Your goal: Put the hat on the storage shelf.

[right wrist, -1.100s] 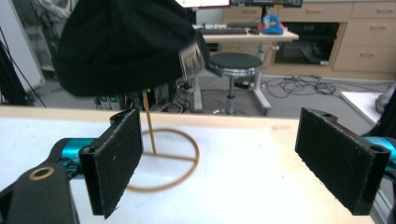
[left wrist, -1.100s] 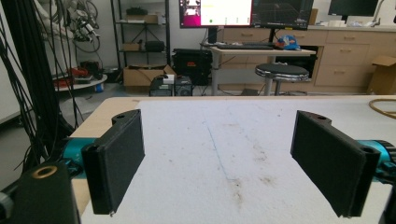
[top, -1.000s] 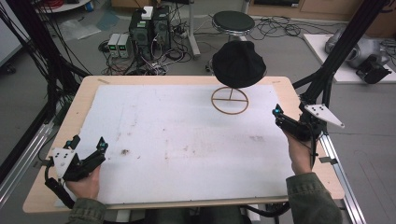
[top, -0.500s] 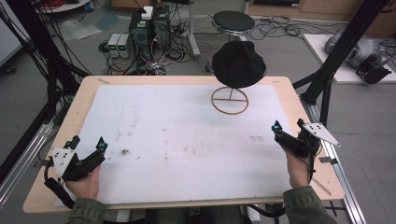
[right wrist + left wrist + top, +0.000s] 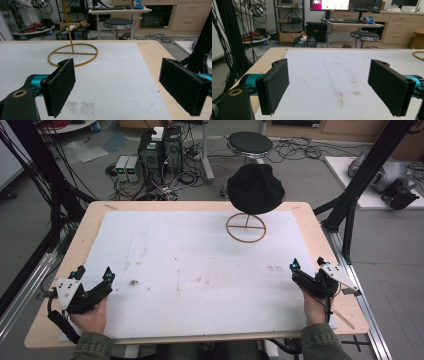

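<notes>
A black cap (image 5: pixel 256 188) sits on a wooden hat stand (image 5: pixel 246 227) at the table's (image 5: pixel 320 237) far edge. The right gripper (image 5: pixel 306 265), jaws wide and empty, is nearer it; the stand lies ahead-left. The left gripper (image 5: pixel 93 273) waits likewise, well apart.

No text, label or number is legible; the monitor (image 5: pixel 342 5) shows only blurred graphics
</notes>
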The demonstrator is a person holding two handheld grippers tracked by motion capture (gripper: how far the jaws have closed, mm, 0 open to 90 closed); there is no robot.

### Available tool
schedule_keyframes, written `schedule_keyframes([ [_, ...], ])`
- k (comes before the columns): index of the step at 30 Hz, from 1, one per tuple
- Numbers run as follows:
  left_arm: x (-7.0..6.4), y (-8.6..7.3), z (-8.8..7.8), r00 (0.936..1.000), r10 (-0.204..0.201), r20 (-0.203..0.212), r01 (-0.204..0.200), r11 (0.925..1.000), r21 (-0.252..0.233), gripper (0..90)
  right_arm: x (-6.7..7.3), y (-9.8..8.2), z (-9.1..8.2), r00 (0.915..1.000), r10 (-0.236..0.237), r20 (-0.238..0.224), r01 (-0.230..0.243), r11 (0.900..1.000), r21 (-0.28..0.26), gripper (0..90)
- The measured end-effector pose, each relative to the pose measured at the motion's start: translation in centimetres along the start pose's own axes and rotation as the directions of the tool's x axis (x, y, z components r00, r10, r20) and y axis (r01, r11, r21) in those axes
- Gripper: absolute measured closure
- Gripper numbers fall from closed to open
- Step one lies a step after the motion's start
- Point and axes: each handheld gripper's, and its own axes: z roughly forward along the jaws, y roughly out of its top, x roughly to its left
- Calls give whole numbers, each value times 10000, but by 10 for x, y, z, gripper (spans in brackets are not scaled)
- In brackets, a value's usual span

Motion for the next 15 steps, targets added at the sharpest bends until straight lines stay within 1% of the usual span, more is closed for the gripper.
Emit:
schedule_keyframes([
  [2, 0, 0, 0, 10000, -14, -7, 14, 10000, -10, 175, 1, -3, 0, 9999, 124, -28, -124, 9999, -35, 129],
  [5, 0, 0, 1, 10000, -27, -16, 27, 10000, -13, 175, 0, -5, -1, 10000, -54, 3, 54, 10000, -80, 129],
  [7, 0, 0, 0, 10000, -14, -19, 14, 10000, -20, 175, 0, -5, -1, 10000, -52, 4, 52, 9998, -198, 129],
  [15, 0, 0, 0, 10000, -5, -5, 5, 10000, -12, 175, 1, -5, -2, 10000, -23, 82, 25, 9997, -245, 129],
])
